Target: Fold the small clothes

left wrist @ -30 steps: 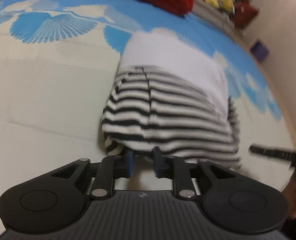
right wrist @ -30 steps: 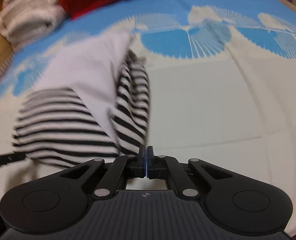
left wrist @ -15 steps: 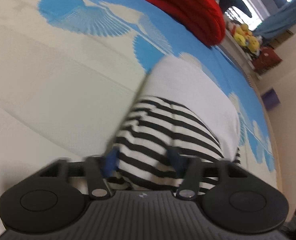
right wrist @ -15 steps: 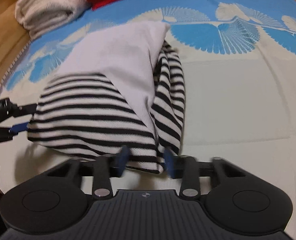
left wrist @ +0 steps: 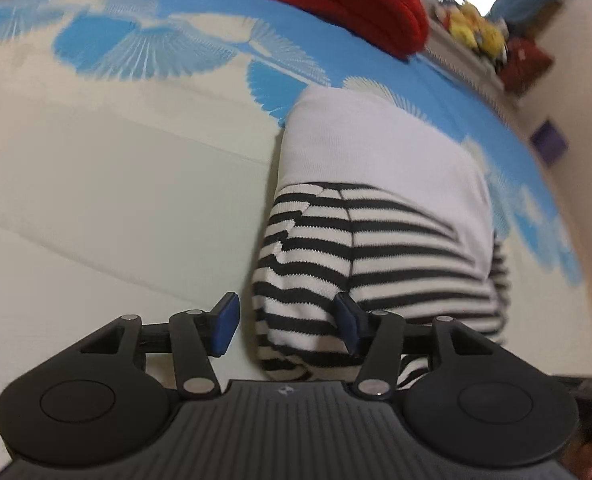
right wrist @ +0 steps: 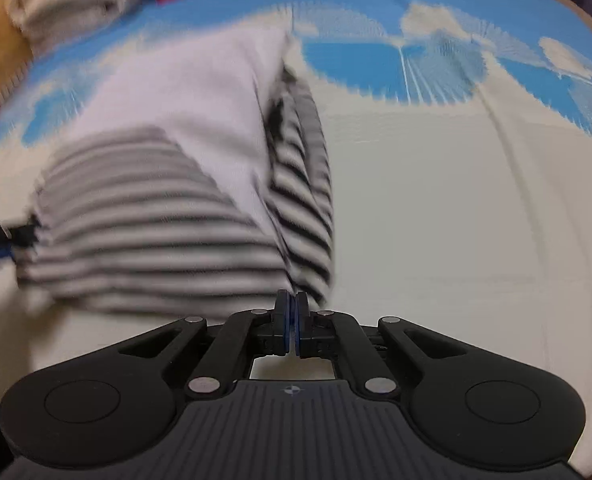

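Striped shirt [left wrist: 375, 248] is lying folded on the bed [left wrist: 116, 200]. Left gripper [left wrist: 286, 326] is gaping wide around its near corner. Right gripper [right wrist: 292, 320] is pinching the shirt's near hem, jaws pressed together.

At the far end of the bed cover [left wrist: 144, 208] I see a red knit [left wrist: 335, 4]; beside it lies a beige folded pile [right wrist: 64, 0], with yellow toys [left wrist: 475, 30] beyond.

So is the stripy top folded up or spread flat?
Folded. The stripy top lies as a compact bundle on the bed cover, white layer over stripes.
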The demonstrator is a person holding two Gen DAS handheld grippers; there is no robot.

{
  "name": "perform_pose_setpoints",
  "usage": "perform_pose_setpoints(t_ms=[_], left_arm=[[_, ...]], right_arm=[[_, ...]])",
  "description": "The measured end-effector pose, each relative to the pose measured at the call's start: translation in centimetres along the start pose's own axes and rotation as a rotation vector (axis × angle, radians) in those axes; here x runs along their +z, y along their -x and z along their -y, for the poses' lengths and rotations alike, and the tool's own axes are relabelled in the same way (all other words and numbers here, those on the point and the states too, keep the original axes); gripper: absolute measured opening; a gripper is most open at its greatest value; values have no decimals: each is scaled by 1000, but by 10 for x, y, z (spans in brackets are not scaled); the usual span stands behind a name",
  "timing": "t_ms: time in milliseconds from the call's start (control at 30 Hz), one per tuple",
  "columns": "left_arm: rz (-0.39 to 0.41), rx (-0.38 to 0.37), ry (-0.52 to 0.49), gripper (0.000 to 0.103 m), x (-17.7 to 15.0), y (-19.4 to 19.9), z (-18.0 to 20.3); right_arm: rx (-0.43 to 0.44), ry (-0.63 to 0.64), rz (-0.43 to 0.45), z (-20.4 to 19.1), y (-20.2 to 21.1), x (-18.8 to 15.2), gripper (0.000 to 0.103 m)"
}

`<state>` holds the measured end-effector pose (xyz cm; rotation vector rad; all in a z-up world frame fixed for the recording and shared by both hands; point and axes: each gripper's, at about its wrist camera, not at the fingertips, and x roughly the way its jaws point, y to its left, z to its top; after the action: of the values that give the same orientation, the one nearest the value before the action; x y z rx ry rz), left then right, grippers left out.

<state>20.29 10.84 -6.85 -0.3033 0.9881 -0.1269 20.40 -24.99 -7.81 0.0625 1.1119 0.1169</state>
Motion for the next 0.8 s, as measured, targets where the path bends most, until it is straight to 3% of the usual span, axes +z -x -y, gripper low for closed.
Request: perform_pose_setpoints(t_ms=[100, 167, 200, 233, 267, 333, 400, 467, 567, 700, 800], left_arm=[[38, 129, -168, 62, 1, 21, 21], [93, 173, -243, 78, 3, 49, 34], [127, 182, -264, 91, 2, 64, 39], [165, 194, -280, 93, 1, 81, 44], [198, 198, -295, 93, 1, 95, 49], [268, 195, -324, 93, -5, 130, 62], [330, 192, -339, 94, -15, 162, 79], [392, 175, -358, 101, -32, 192, 93], [480, 163, -371, 103, -65, 216, 110], [408, 103, -309, 103, -97, 200, 115], [335, 138, -295, 103, -110, 163, 109]], right_arm=[[-76, 2, -44, 5, 2, -9, 1], [-64, -5, 28, 7, 22, -9, 2], [-58, -5, 91, 6, 37, -9, 2], [-53, -1, 160, 5, 54, -9, 8], [-53, 1, 218, 3, 69, -11, 16], [-49, -11, 332, -2, 103, -17, 66], [-44, -21, 410, -6, 130, -24, 81], [-29, -9, 478, -15, 157, -41, 81], [3, 0, 568, -24, 189, -68, 83], [-13, -8, 607, -32, 192, -101, 88], [-58, -6, 483, -38, 164, -104, 87]])
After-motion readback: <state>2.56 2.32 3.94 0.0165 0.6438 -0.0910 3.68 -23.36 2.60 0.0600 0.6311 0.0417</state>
